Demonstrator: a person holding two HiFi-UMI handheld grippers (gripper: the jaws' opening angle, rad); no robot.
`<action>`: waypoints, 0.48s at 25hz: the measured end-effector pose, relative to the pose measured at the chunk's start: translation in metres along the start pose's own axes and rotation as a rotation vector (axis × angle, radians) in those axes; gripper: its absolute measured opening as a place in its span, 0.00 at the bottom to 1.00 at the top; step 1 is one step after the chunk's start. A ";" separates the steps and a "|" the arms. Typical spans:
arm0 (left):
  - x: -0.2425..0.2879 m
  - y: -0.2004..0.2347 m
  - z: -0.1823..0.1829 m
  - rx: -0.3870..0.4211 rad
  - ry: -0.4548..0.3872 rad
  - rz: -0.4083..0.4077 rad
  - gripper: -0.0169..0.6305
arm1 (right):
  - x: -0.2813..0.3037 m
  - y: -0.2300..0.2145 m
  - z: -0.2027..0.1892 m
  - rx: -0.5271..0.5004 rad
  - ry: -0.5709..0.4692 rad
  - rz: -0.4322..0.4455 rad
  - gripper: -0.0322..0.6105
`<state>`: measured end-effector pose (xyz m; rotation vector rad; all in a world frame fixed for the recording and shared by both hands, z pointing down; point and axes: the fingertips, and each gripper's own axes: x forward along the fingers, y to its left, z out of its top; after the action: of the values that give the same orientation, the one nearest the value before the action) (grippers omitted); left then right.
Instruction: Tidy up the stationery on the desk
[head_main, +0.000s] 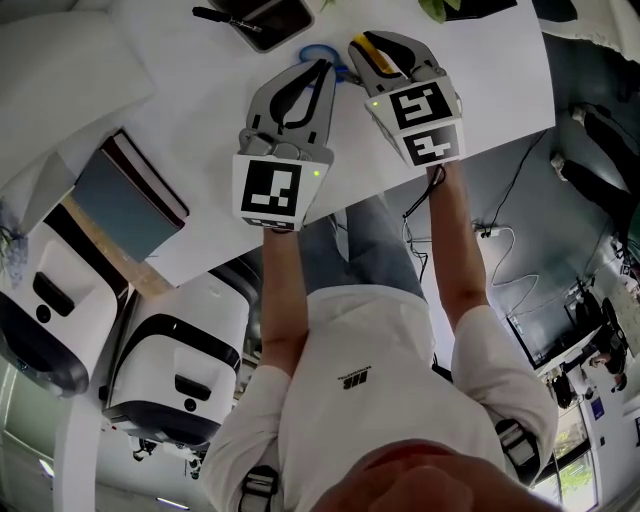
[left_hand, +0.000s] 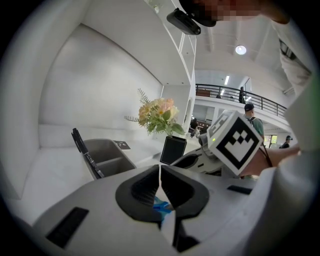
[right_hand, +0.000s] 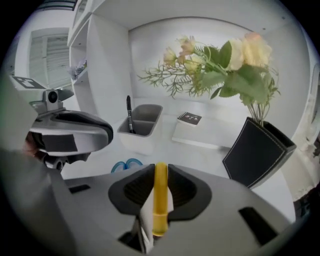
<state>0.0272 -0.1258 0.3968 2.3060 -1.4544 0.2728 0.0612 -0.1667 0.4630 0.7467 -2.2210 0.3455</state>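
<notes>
Pen (right_hand: 160, 202) (yellow) sits clamped between 2 jaws of right gripper (right_hand: 160, 171); left gripper (left_hand: 160, 174) closed.

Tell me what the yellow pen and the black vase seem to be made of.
Yellow pen: probably plastic, smooth and slightly glossy, uniform colour with a soft sheen.
Black vase: possibly faux leather, matte, with what looks like pale stitching along its edges.

No legible text, brand or number found. Small dark logo on shirt (head_main: 353, 379): too small to read. Print on notebook (right_hand: 190, 118) cover: blurred.
</notes>
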 end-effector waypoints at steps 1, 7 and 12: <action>-0.002 0.000 0.001 0.001 -0.003 0.001 0.03 | -0.005 0.002 0.005 -0.005 -0.014 -0.001 0.16; -0.013 0.002 0.008 0.005 -0.020 0.010 0.03 | -0.033 0.013 0.031 -0.025 -0.089 -0.009 0.16; -0.024 0.006 0.019 0.007 -0.044 0.022 0.03 | -0.053 0.021 0.052 -0.023 -0.162 -0.001 0.15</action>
<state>0.0106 -0.1160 0.3719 2.3169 -1.5034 0.2355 0.0470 -0.1520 0.3889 0.7884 -2.3721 0.2669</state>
